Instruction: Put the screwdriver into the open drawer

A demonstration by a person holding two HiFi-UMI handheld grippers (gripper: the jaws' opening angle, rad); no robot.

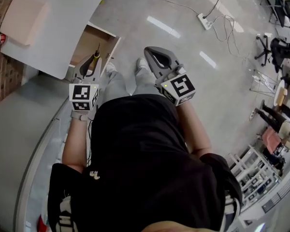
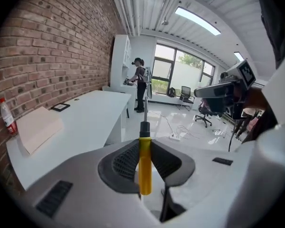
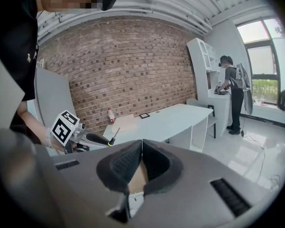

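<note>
Two hand-held grippers work over a glossy grey floor (image 1: 183,47) beside a curved white desk (image 1: 63,33) set against a red brick wall (image 2: 42,46). An open light-wood drawer (image 1: 89,41) juts from the desk's right edge. On the desktop at far left lie a flat beige box (image 1: 21,13) and a clear bottle w/ red cap (image 2: 6,115).

Head view alone shows the drawer, plus a white power strip (image 1: 205,21) w/ trailing cable on the floor at far right. Only the gripper views show the ceiling pipes, the tall windows and a second person (image 2: 140,82) standing at a white shelf unit at the room's far end.

The left gripper (image 2: 143,146) is clamped on a yellow-handled screwdriver (image 2: 145,167). The handle stands upright between the ribbed black pads, w/ black collar and metal shaft poking out past the jaw tips. From above, the shaft points at the drawer and overlaps its near edge; height above it unclear. The right gripper (image 3: 141,146) has its jaws pressed together, nothing between them. It is held just right of the left one, apart from the drawer. Its view catches the screwdriver's tip from the side, w/ the desk beyond.
</note>
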